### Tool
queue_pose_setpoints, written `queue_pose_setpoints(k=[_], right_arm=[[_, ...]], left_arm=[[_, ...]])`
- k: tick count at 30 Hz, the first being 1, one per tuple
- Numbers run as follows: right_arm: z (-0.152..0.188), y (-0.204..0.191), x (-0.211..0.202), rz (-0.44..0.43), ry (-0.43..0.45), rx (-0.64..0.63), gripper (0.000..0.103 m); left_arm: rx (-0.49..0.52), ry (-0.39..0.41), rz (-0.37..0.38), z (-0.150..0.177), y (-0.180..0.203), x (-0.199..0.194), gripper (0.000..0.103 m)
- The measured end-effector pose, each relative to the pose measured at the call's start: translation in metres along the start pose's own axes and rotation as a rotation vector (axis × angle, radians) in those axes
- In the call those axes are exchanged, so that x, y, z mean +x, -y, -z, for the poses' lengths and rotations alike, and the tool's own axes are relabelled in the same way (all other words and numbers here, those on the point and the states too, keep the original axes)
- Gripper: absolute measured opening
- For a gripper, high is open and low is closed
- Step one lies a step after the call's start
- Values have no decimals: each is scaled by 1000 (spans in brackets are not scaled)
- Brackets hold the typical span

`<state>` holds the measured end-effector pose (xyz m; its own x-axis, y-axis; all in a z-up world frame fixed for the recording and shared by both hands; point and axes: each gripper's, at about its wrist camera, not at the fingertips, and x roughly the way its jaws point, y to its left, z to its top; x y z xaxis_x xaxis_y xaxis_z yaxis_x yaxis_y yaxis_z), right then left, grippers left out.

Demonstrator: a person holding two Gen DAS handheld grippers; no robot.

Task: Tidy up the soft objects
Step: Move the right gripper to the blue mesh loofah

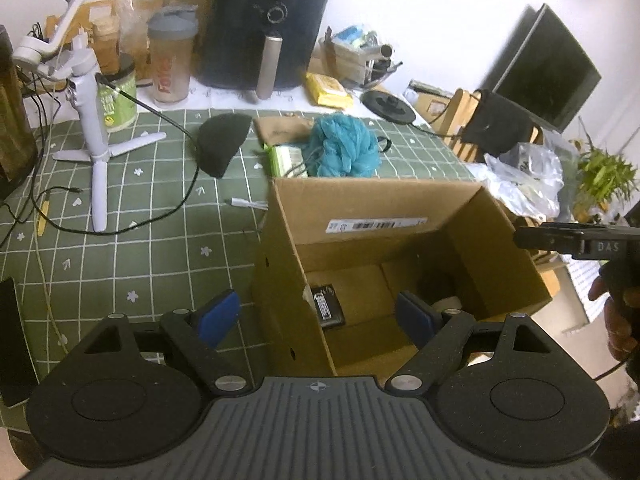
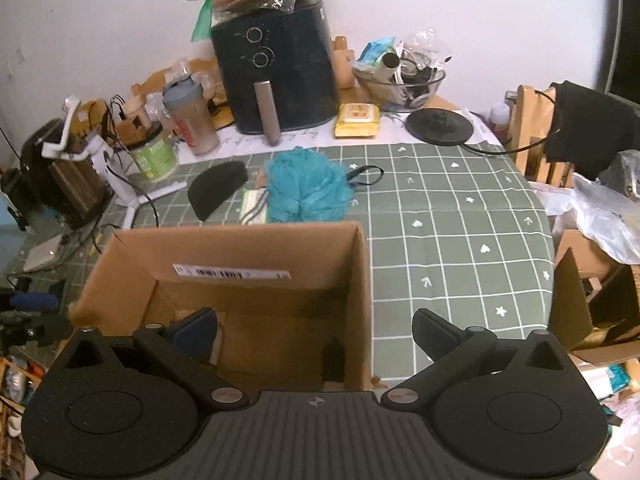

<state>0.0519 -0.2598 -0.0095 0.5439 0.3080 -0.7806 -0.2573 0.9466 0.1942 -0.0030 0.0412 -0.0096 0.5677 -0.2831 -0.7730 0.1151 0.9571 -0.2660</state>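
Both grippers, left (image 1: 318,320) and right (image 2: 316,332), are held spread and empty over the box (image 2: 362,280). Beyond the box's far wall the blue pouf (image 2: 306,192) and black cap (image 2: 216,192) are seen. Snagging on the wall is judged likely during a reach across.

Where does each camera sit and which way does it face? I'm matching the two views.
Left wrist: on the left gripper, tilted down over the cardboard box; open fingers and a hand at right show.
Right wrist: on the right gripper, tilted down at the cardboard box; only its open fingers show.
Shared: box, teal bath pouf, air fryer.
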Motion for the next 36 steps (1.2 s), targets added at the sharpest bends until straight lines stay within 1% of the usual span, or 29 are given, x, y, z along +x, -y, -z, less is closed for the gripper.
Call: queue_pose_setpoints(k=[6, 9, 13, 20, 23, 27, 31, 36], right_arm=[[-13, 5, 6, 19, 13, 3, 103], [-18, 9, 9, 39, 28, 1, 103], [-23, 20, 15, 36, 22, -4, 103], [-40, 44, 33, 106, 37, -59, 103], [-48, 55, 41, 112, 66, -92, 103], [-64, 71, 56, 69, 48, -129, 103], [-80, 79, 74, 45, 22, -153, 103], [-98, 86, 102, -68, -8, -137, 103]], left_arm=[[-34, 25, -19, -1, -4, -6, 86], [-43, 22, -24, -3, -4, -4, 86], [-52, 24, -33, -8, -4, 0, 86], [-59, 49, -56, -18, -1, 7, 86], [-71, 53, -61, -23, 0, 11, 86], [-73, 48, -73, -30, 2, 16, 86], [-83, 54, -85, -34, 3, 19, 86], [-99, 50, -100, -40, 5, 23, 86]])
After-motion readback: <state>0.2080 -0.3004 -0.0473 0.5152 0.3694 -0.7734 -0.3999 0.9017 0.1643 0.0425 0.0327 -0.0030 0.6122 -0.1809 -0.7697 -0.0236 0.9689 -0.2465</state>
